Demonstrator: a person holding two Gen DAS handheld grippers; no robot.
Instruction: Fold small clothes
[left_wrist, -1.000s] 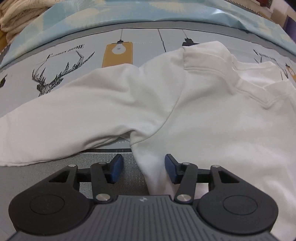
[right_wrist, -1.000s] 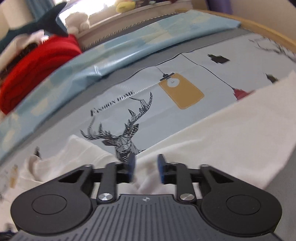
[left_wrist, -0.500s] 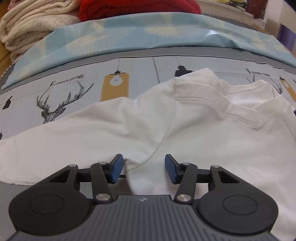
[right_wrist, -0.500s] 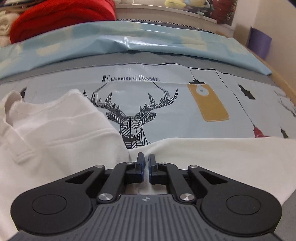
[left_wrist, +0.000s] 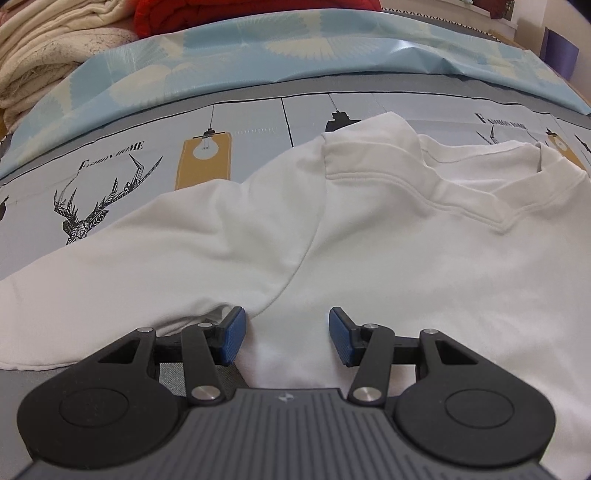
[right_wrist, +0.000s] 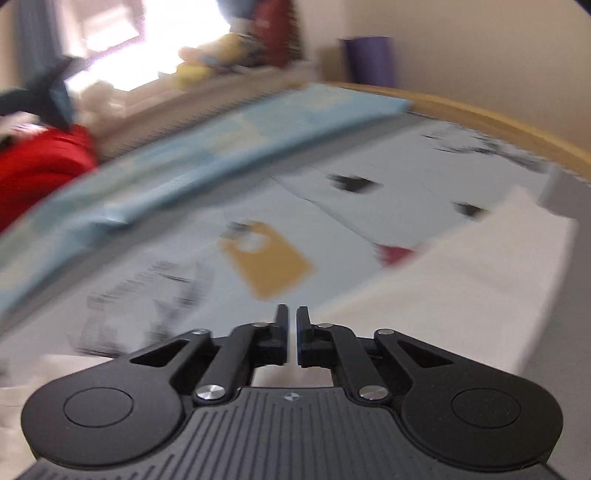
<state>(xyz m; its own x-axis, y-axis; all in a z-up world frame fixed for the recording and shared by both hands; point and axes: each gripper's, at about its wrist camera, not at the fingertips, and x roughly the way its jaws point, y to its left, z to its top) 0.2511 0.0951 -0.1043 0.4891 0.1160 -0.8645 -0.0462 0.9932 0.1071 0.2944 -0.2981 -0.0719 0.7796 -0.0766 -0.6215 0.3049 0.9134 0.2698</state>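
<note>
The white long-sleeved top lies spread on the printed bed sheet, neckline at two o'clock in the left wrist view, one sleeve running out to nine o'clock. The left gripper hovers at the armpit with its fingers wide and nothing pinched; closing here could catch only the upper layer or bunch the side seam, giving a crooked fold. The right wrist view is badly smeared. The right gripper shows a narrow gap, its jaws opening, no cloth visibly between them. The other sleeve lies at three o'clock, so a hasty grab there could miss its edge or drag the sheet.
</note>
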